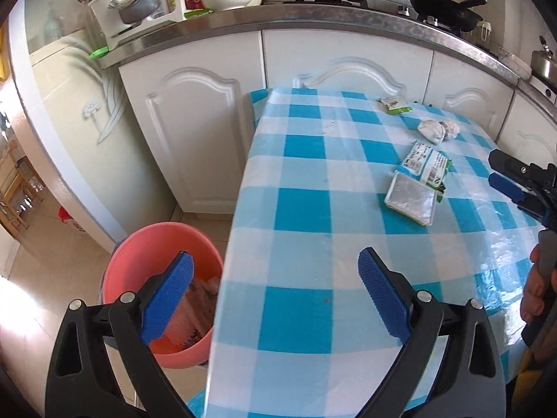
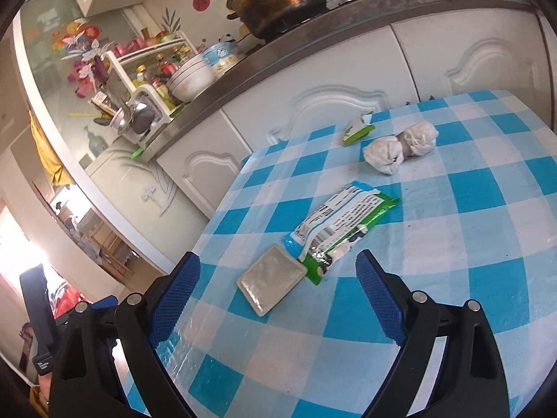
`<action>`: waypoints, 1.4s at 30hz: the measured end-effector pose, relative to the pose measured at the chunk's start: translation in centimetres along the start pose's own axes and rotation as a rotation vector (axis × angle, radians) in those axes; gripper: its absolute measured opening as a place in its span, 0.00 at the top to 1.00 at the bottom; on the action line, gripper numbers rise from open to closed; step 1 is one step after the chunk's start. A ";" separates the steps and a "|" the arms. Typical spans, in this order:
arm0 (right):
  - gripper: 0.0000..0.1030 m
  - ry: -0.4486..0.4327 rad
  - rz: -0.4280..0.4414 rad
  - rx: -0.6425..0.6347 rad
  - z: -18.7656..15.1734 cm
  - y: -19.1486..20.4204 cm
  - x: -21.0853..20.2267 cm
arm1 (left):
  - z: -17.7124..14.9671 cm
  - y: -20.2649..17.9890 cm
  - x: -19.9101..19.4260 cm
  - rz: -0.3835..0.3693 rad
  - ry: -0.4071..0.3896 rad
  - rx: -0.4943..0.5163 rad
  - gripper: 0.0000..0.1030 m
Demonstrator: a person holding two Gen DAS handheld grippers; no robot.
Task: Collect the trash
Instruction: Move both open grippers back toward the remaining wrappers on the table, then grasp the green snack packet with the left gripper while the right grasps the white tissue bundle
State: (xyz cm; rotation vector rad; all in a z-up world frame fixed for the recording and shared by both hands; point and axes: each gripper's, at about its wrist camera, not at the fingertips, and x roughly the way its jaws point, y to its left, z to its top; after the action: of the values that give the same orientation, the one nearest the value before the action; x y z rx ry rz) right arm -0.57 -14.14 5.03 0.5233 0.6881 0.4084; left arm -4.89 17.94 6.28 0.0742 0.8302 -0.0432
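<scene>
On the floor by the table's left edge stands a pink bucket (image 1: 139,257) with some pinkish scraps already in it. The left gripper (image 1: 275,299) hangs over that edge, fingers spread wide, holding nothing. Toward the table's (image 2: 452,299) middle lie a silvery tray (image 2: 271,280) touching a green-and-white wrapper (image 2: 344,223); beyond them, near the far edge, a crumpled tissue wad (image 2: 400,146) and a small green packet (image 2: 358,129). The right gripper (image 2: 278,296) hovers just before the tray, fingers apart and empty. Judging by this, a pickup is starting; next it should close on the tray or wrapper, then carry it to the bucket.
</scene>
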 end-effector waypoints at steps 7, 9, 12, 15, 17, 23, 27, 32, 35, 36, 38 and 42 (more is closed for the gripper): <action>0.13 -0.048 0.072 0.149 1.4 -5.4 -1.7 | 5.5 -3.8 2.3 -0.204 0.015 -0.059 0.07; 0.13 -0.062 0.081 0.166 1.6 -6.4 -2.1 | 7.8 -5.7 3.6 -0.231 0.017 -0.066 0.07; 0.12 -0.073 0.100 0.185 1.8 -7.6 -2.5 | 11.3 -9.0 5.9 -0.280 0.015 -0.060 0.07; 0.12 -0.068 0.110 0.203 1.8 -8.6 -2.5 | 14.7 -12.4 8.9 -0.321 0.019 -0.061 0.07; 0.12 -0.065 0.113 0.216 1.8 -9.1 -2.5 | 16.7 -14.4 11.4 -0.322 0.036 -0.059 0.07; 0.12 -0.069 0.114 0.212 2.0 -9.9 -2.8 | 21.8 -18.9 20.2 -0.312 0.093 -0.072 0.07; 0.11 -0.068 0.134 0.258 2.0 -11.0 -2.9 | 23.3 -20.4 24.4 -0.283 0.128 -0.088 0.07; 0.11 -0.073 0.159 0.282 2.0 -11.6 -3.1 | 24.0 -21.7 27.2 -0.237 0.146 -0.062 0.22; 0.11 -0.071 0.164 0.285 2.0 -11.6 -3.1 | 24.1 -22.0 28.1 -0.231 0.155 -0.057 0.33; 0.11 -0.072 0.163 0.285 2.0 -11.6 -3.1 | 24.1 -22.2 28.3 -0.227 0.160 -0.042 0.38; 0.11 -0.077 0.159 0.282 2.0 -11.6 -3.2 | 24.0 -22.8 28.1 -0.239 0.155 -0.027 0.55; 0.11 -0.098 0.122 0.261 2.1 -11.6 -3.8 | 23.1 -24.1 27.5 -0.290 0.151 0.034 0.61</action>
State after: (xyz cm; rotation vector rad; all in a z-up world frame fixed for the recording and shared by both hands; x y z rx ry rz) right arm 0.34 -25.96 1.57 0.8303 0.6197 0.4059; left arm 28.99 -8.25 0.27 -0.0117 0.9860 -0.3281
